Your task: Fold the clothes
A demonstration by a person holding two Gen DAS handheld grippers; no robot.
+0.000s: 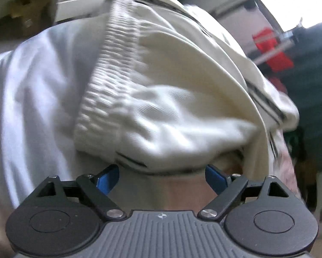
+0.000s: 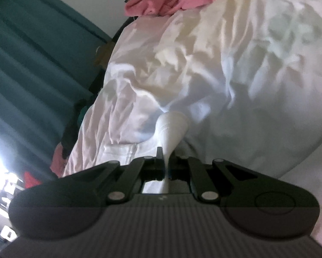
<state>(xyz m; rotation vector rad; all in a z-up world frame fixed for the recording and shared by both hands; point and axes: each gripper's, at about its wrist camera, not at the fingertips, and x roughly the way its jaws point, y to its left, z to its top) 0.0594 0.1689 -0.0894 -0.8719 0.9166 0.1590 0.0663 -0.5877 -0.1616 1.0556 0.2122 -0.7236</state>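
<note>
A cream garment (image 1: 182,90) with a ribbed elastic waistband (image 1: 109,79) and black side stripes (image 1: 264,99) fills the left wrist view, bunched and blurred. My left gripper (image 1: 162,173) is open just below it, its blue fingertips (image 1: 108,177) spread wide with the garment's lower edge sagging between them. In the right wrist view my right gripper (image 2: 166,157) is shut on a narrow fold of white cloth (image 2: 171,126) that rises from the fingers toward a rumpled cream and white spread (image 2: 182,49). Whether this fold belongs to the same garment I cannot tell.
A white sheet (image 1: 32,90) covers the surface (image 2: 268,75). Pink clothes (image 2: 171,2) lie heaped at its far end. A teal curtain (image 2: 32,53) hangs to the left, with a bright window below it. Red items (image 1: 272,51) hang on a rack beyond.
</note>
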